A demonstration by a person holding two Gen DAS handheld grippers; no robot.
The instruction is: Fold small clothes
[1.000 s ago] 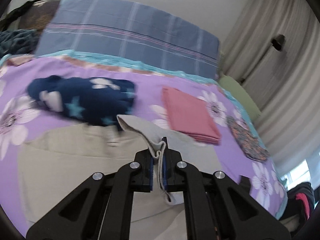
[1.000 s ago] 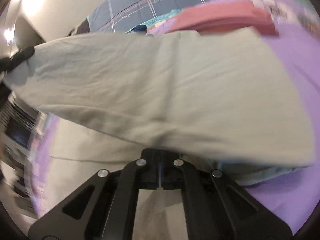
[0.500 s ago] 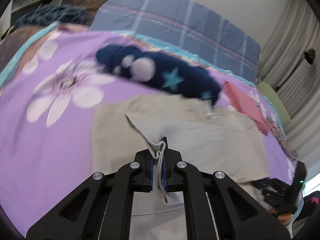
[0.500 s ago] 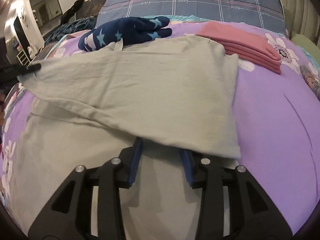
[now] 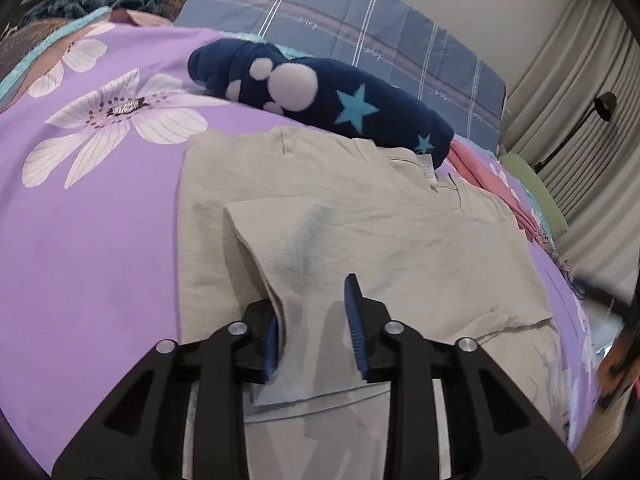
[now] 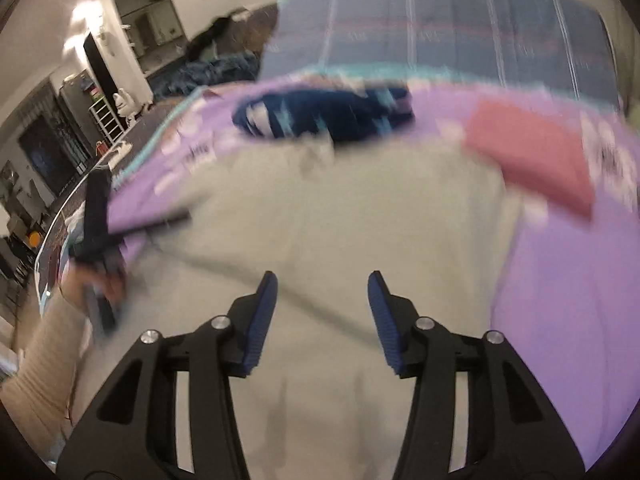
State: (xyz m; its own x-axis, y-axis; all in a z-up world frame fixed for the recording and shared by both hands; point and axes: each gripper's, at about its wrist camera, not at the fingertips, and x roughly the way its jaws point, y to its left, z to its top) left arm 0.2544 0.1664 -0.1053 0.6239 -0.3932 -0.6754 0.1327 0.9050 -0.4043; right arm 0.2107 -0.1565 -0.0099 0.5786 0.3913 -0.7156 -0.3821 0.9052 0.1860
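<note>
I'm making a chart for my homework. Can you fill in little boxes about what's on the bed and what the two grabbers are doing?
surface: purple flowered bedsheet
garment being folded: beige garment, one part folded over itself
left gripper: jaws opening, beige cloth between them, no longer pinched
right gripper: jaws opening, nothing between them, above the beige garment
behind it: navy star-print fleece
already folded: pink cloth
right view: blurred
</note>
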